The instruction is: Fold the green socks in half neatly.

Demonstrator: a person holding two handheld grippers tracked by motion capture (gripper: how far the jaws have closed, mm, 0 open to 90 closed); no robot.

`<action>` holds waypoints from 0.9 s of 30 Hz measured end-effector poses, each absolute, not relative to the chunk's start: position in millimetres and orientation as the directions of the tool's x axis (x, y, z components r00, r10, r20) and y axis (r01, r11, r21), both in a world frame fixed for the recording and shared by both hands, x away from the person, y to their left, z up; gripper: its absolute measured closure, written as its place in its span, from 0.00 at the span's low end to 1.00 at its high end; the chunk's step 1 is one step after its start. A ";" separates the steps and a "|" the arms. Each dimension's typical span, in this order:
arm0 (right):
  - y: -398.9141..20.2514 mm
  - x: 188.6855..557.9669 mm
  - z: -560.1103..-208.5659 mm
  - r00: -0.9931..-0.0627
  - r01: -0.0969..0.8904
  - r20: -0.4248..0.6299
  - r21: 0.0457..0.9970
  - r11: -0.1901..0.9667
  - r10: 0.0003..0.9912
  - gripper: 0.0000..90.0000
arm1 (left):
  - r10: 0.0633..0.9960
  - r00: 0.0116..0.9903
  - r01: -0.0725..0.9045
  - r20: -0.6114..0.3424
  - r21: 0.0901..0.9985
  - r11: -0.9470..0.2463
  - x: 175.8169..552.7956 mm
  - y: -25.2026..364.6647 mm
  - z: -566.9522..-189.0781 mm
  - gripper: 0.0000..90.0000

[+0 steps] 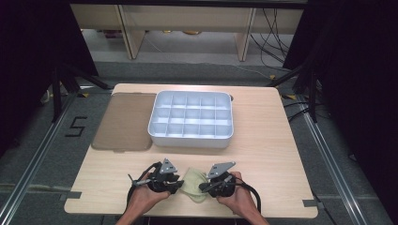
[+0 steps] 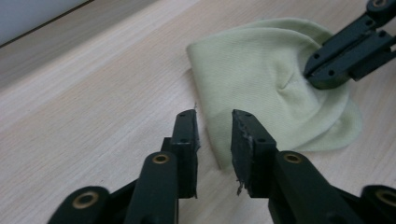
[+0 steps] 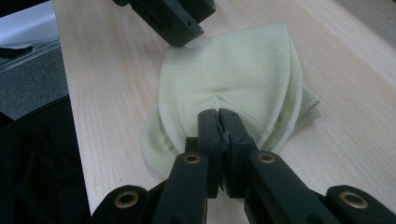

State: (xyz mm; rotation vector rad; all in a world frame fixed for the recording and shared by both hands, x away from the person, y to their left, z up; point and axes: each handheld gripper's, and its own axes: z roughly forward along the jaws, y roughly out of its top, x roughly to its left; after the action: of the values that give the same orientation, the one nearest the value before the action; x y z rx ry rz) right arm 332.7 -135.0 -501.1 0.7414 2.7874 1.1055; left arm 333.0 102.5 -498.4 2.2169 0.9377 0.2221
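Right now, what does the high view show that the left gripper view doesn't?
High view alone: the white tray of empty compartments, the brown mat beside it, both hands, and the floor around the table.

Left gripper view alone: close up, the left gripper has a gap between its jaws with nothing in it, just short of the cloth's edge.

Both: the pale cloth on the wooden table, with the right gripper pinching it.

Bare table (image 1: 277,154) right of the tongs (divided tray (image 1: 191,119) blocks ahead)
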 end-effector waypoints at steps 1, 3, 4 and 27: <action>-135.0 332.7 -501.1 -0.883 0.414 0.124 0.658 0.629 0.452 0.98 | 0.683 0.722 0.561 -0.110 0.670 -0.486 333.0 102.5 -498.4 0.74; -135.3 333.0 -500.9 -0.885 0.410 0.122 0.660 0.630 0.449 0.98 | 0.699 0.704 0.585 -0.128 0.662 -0.468 335.9 104.6 -499.0 0.71; -135.5 333.0 -501.0 -0.885 0.411 0.123 0.660 0.629 0.449 0.98 | 0.698 0.698 0.605 -0.162 0.656 -0.452 336.7 104.5 -499.8 0.71; -135.6 332.5 -498.7 -0.887 0.410 0.134 0.668 0.621 0.441 0.97 | 0.661 0.728 0.586 -0.181 0.666 -0.462 333.6 94.8 -499.2 0.93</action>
State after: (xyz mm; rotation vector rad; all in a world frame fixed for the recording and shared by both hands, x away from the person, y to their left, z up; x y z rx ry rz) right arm 332.5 -135.6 -498.7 0.7331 2.7899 1.1321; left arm 333.6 94.8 -499.2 2.1920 0.9376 0.1315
